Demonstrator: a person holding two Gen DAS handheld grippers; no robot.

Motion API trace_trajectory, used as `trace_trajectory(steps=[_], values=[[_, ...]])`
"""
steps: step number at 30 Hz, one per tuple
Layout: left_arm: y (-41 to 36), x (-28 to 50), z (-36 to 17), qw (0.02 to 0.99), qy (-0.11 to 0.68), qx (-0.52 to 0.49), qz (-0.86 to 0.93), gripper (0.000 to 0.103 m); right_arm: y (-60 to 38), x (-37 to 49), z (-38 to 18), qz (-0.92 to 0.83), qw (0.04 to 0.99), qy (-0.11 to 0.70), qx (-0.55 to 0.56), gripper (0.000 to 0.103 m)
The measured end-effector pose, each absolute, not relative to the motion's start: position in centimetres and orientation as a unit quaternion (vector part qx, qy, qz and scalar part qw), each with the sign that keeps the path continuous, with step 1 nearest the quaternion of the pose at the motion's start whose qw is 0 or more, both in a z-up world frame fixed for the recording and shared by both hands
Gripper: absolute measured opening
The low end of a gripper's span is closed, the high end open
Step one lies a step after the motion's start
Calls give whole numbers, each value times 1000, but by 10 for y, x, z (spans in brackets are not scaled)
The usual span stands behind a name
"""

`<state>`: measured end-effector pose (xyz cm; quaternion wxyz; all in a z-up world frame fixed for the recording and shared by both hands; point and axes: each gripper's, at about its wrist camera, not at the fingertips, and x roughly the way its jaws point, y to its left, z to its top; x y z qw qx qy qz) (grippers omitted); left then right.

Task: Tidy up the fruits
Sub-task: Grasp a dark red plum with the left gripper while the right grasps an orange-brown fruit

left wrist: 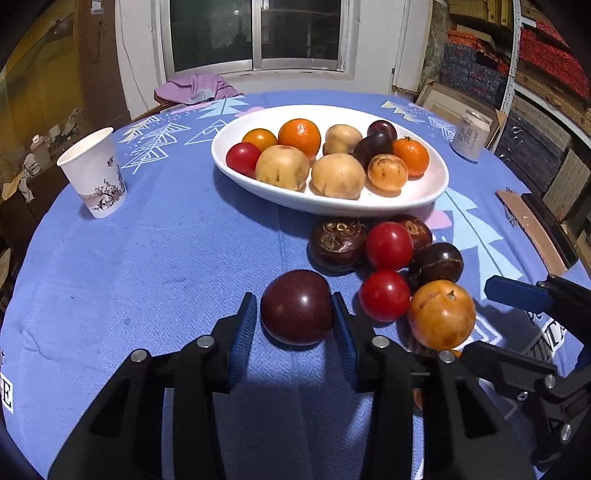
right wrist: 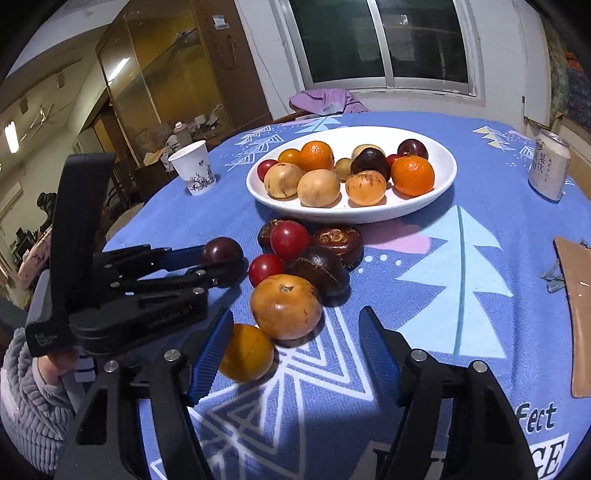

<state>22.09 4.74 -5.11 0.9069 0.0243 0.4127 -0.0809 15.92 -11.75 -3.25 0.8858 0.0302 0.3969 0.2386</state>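
Two grippers work over desk w/ blue cloth (left wrist: 147,277). Left gripper (left wrist: 295,314) has jaws closed on dark plum (left wrist: 296,306), which sits on the cloth just in front of loose fruit cluster (left wrist: 391,254). Right gripper (right wrist: 295,339) has jaws apart, nothing gripped; orange fruit (right wrist: 286,306) lies just ahead, yellow-orange one (right wrist: 247,352) touching its left pad. White bowl (right wrist: 436,199) w/ fruit sits beyond.

A lived-in home — round table (left wrist: 147,258) in printed cloth, window (left wrist: 258,33), stacked boxes (left wrist: 535,66).
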Motion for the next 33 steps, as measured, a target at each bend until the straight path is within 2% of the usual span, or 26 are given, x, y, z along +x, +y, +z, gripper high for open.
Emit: trace_trajectory(steps=[2,8,14,17,23,26,28,30,33], values=[[49,223,-53,904,420,18,-84,41,-117,165,-36,244,877,410,56,71],[49,225,-56,900,427,14,-87,42,-123,183,-50,262,841,452,144,47],[47,225,-57,899,429,21,-87,43,-120,188,-55,268,829,461,166,46],[42,226,-58,897,431,30,-93,52,-117,187,-53,268,834,457,152,46],[47,233,-57,898,431,10,-87,59,-117,185,-52,268,837,455,140,45],[49,234,-56,899,430,4,-86,55,-120,183,-52,268,838,455,138,45],[53,233,-55,900,426,-7,-89,44,-121,181,-51,269,838,455,136,45],[53,232,-54,900,424,-14,-100,36,-122,181,-51,269,839,454,135,45],[51,231,-55,900,424,-9,-98,36,-123,180,-51,268,840,453,132,45]])
